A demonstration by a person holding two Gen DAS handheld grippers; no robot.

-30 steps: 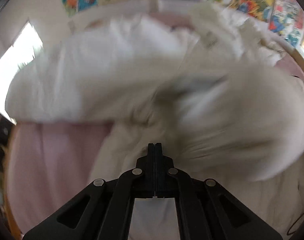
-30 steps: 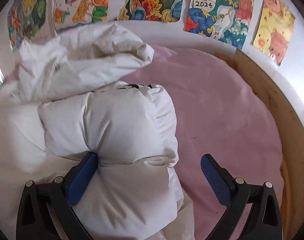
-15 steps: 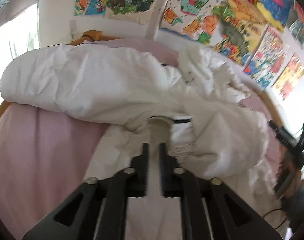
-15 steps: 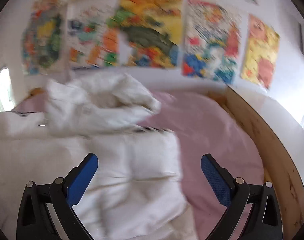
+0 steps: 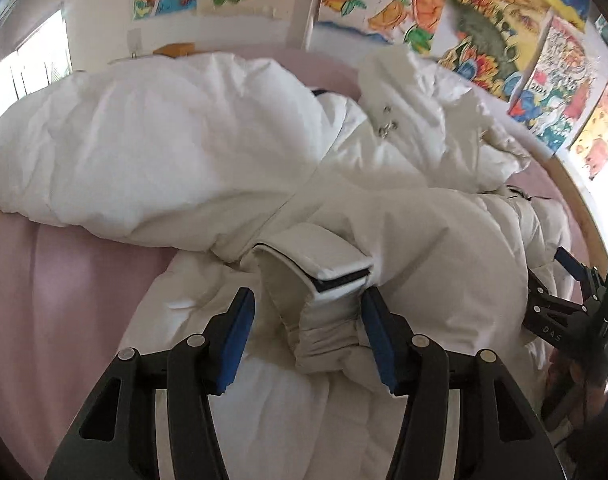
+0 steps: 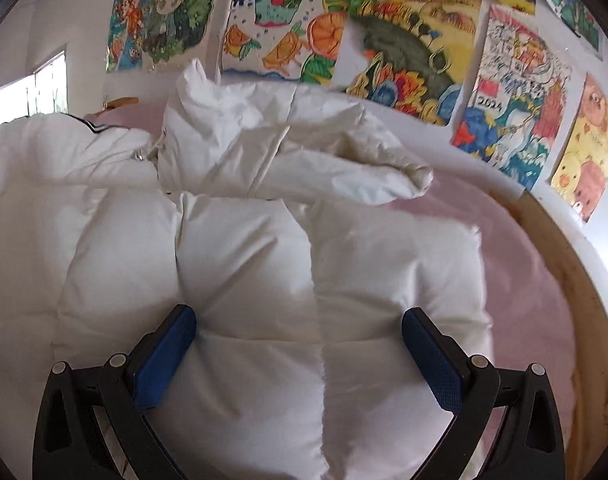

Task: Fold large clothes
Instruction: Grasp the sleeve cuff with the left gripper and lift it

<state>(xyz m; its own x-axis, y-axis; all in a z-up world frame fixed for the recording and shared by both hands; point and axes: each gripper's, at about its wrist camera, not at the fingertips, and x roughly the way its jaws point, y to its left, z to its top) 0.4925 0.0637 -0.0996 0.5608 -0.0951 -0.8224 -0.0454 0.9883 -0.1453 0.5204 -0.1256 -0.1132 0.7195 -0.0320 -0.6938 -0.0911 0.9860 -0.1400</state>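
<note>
- On the pink bed (image 6: pixel 516 280), the white puffer jacket (image 6: pixel 243 272) lay bunched, one sleeve folded across its body.
- Left tool (image 5: pixel 306 338) had just been opening; the sleeve cuff (image 5: pixel 324 320) sat loose between its blue pads.
- Right tool (image 6: pixel 299 354) stood wide open above the quilted panels, gripping nothing.

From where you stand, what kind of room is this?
Probably a child's bedroom: a white puffy jacket lies on a pink sheet over a wood-framed bed, and colourful children's drawings cover the wall.
</note>
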